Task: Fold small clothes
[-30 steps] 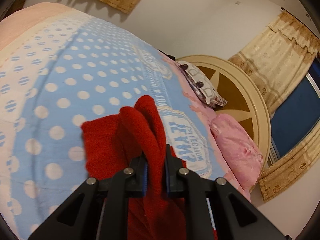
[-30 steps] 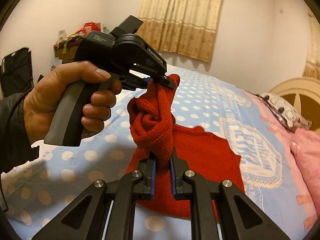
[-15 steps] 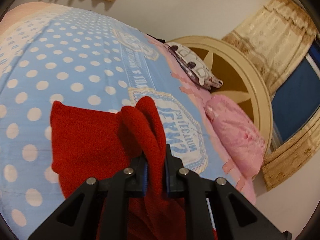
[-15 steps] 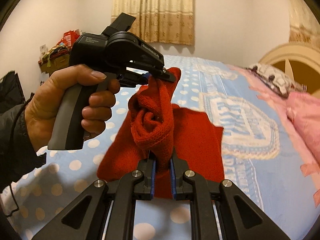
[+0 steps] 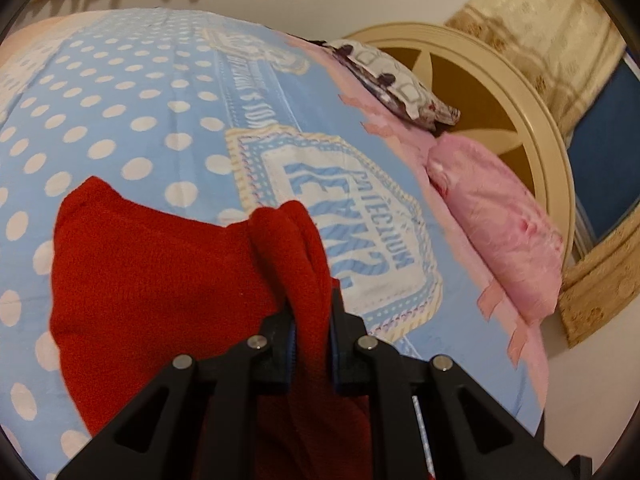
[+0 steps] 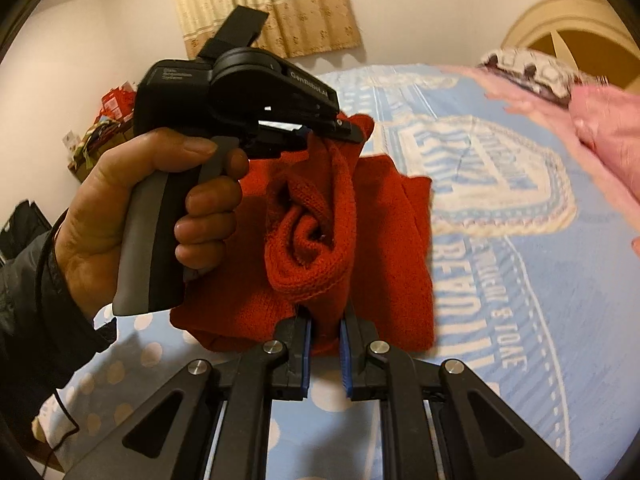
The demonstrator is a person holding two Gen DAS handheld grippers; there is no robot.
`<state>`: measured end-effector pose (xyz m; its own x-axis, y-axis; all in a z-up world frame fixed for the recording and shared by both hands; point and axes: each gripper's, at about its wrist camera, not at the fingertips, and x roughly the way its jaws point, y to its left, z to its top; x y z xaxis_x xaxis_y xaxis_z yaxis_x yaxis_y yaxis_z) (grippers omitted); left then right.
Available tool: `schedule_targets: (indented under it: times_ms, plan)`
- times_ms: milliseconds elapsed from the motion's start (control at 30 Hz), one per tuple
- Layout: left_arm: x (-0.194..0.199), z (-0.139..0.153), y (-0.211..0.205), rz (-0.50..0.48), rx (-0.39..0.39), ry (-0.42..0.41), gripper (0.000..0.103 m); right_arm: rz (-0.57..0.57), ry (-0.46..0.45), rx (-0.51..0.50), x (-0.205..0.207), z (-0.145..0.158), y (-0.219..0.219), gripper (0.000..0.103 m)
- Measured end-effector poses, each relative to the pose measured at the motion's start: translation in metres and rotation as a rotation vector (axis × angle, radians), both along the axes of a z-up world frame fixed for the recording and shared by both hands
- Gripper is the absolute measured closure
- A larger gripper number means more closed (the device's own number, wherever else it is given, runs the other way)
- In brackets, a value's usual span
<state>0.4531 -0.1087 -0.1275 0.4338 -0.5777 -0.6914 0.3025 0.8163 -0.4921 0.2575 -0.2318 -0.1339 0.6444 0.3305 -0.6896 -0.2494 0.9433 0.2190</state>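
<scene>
A small red knitted garment [image 5: 160, 280] [image 6: 392, 240] hangs partly lifted above the blue polka-dot bedspread [image 5: 160, 112] [image 6: 500, 320], its lower part trailing on it. My left gripper [image 5: 312, 312] is shut on a bunched edge of it. In the right wrist view that same left gripper [image 6: 340, 128] shows in a person's hand [image 6: 132, 216], pinching the cloth's far top corner. My right gripper [image 6: 325, 332] is shut on the near bunched edge, and a rolled fold of knit hangs between the two grips.
A pink pillow [image 5: 500, 220] and a patterned pillow [image 5: 400, 84] lie by the round cream headboard [image 5: 520, 100]. Curtains [image 6: 268, 4] hang on the far wall. A cluttered shelf [image 6: 104, 120] stands at the left beyond the bed.
Both grippers have carried the red garment across the bed toward the printed emblem and a little lower. More of the cloth now spreads flat on the bedspread. Both grips are unchanged.
</scene>
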Motion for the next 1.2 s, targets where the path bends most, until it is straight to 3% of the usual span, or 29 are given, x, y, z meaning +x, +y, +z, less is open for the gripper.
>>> schedule_targets:
  times_ms: [200, 300, 367, 467, 533, 600, 733, 800, 900, 1100, 1133, 1167, 1200]
  plan:
    - [-0.008, 0.011, -0.013, -0.034, 0.044, -0.054, 0.086, -0.044, 0.069, 0.109, 0.006, -0.013, -0.023, 0.092]
    - [-0.021, 0.024, -0.005, -0.032, 0.081, -0.117, 0.059, -0.059, 0.083, 0.150, 0.006, -0.016, -0.031, 0.092]
    - [-0.035, 0.031, 0.008, -0.011, 0.111, -0.178, 0.049, -0.064, 0.089, 0.171, 0.007, -0.016, -0.034, 0.090]
    - [-0.059, 0.029, 0.035, 0.017, 0.135, -0.210, 0.046, -0.080, 0.114, 0.209, 0.006, -0.018, -0.042, 0.083]
    - [-0.072, 0.022, 0.047, 0.038, 0.175, -0.209, 0.046, -0.108, 0.114, 0.216, 0.001, -0.017, -0.050, 0.069]
    - [-0.092, 0.010, 0.061, 0.036, 0.163, -0.198, 0.045, -0.133, 0.090, 0.211, -0.006, -0.010, -0.057, 0.058]
    - [-0.123, -0.010, 0.072, 0.019, 0.169, -0.183, 0.044, -0.146, 0.021, 0.181, -0.008, 0.017, -0.067, 0.056]
    - [-0.135, -0.014, 0.070, 0.001, 0.146, -0.181, 0.042, -0.127, 0.028, 0.195, 0.007, 0.031, -0.068, 0.056]
    - [-0.143, -0.015, 0.062, -0.036, 0.170, -0.212, 0.038, -0.076, 0.078, 0.226, 0.040, 0.036, -0.062, 0.056]
    - [-0.148, -0.034, 0.064, -0.048, 0.182, -0.211, 0.028, -0.069, 0.238, 0.247, 0.122, 0.005, -0.045, 0.058]
    - [-0.148, -0.038, 0.067, -0.044, 0.167, -0.198, 0.027, -0.061, 0.264, 0.227, 0.131, -0.002, -0.039, 0.082]
    - [-0.147, -0.040, 0.070, -0.038, 0.143, -0.182, 0.026, -0.076, 0.262, 0.177, 0.136, -0.004, -0.035, 0.092]
    - [-0.146, -0.041, 0.071, -0.036, 0.131, -0.178, 0.024, -0.109, 0.239, 0.114, 0.140, -0.004, -0.032, 0.092]
